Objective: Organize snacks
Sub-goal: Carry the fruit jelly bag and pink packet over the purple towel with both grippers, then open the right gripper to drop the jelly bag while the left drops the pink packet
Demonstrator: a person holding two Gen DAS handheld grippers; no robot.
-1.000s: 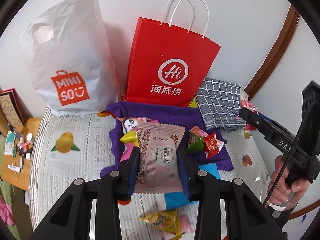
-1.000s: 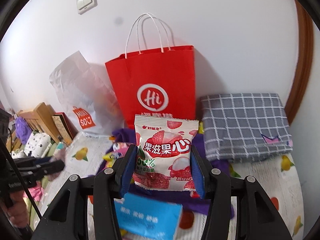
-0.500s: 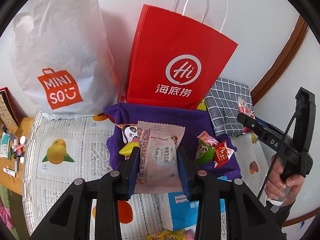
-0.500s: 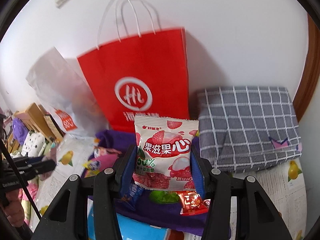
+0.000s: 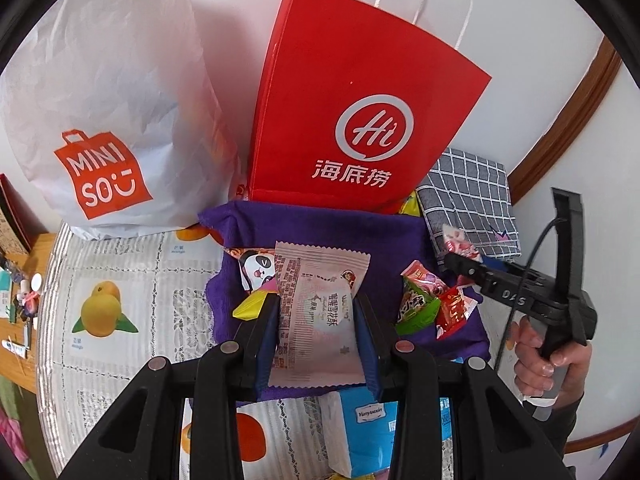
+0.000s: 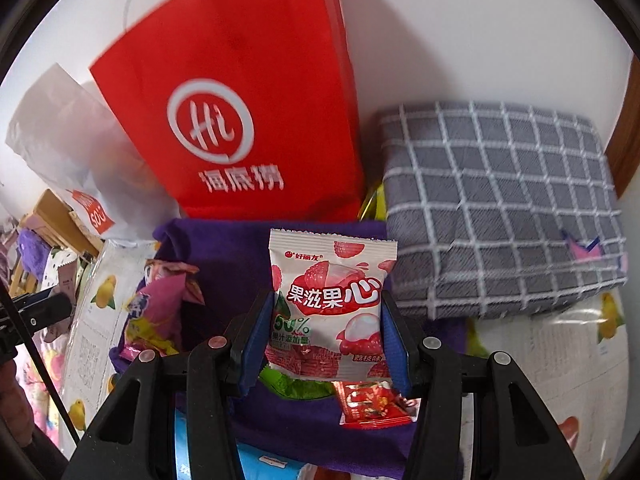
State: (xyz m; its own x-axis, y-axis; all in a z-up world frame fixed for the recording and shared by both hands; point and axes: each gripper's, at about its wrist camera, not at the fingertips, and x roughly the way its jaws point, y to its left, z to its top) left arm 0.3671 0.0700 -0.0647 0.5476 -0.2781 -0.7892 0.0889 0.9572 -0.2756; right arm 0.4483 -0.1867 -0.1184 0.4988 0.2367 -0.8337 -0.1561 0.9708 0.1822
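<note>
Both grippers have dropped closer over the purple cloth (image 5: pixel 320 228): left gripper (image 5: pixel 316 330) clamps the pale pink snack packet (image 5: pixel 316 312), right gripper (image 6: pixel 326 338) pinches the white lychee-print pouch (image 6: pixel 328 304); several loose wrapped snacks (image 5: pixel 420 304) remain unsorted on the cloth

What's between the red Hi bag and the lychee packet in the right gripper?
Only bare purple cloth; right wrist view shows it between red bag and lychee packet.
</note>
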